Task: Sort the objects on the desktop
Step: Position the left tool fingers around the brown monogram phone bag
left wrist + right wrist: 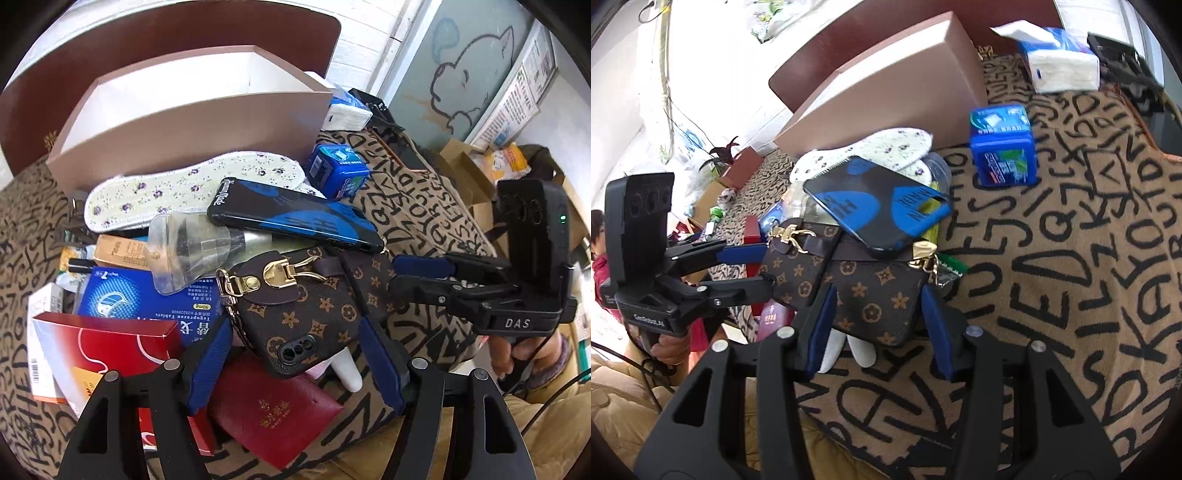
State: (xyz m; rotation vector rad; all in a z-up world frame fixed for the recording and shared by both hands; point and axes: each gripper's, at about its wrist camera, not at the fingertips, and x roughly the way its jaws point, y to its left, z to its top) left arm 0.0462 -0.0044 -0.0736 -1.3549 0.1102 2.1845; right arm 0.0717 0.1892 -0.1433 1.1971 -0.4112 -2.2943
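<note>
We find both grippers closed in on a brown monogram phone case (pixel 303 314) lying atop a pile of objects in the centre of the left wrist frame. The left gripper (pixel 295 354), at the lower centre of that frame, has its blue pads (pixel 210 365) against the two long sides of the case, jaws partly open and gripping it. The right gripper (pixel 402 275) enters from the right edge of the same frame, its fingers narrowly parted at the case's right end; in the right wrist frame the right gripper (pixel 877 325) straddles the case (pixel 871 295), though we cannot tell whether its pads actually press on it. A black and blue phone (pixel 295 218) rests across the upper edge of the case. Above it lies a floral insole (pixel 192 184), leaning against a beige open box (pixel 199 125) in the upper left. A blue tub (pixel 338 173) stands just to the right of the insole. A red booklet (pixel 273 410) lies beneath the case, lower centre, and a blue tablet box (pixel 147 299) to its left. All rest on a lettered brown cloth (pixel 1071 277).
</note>
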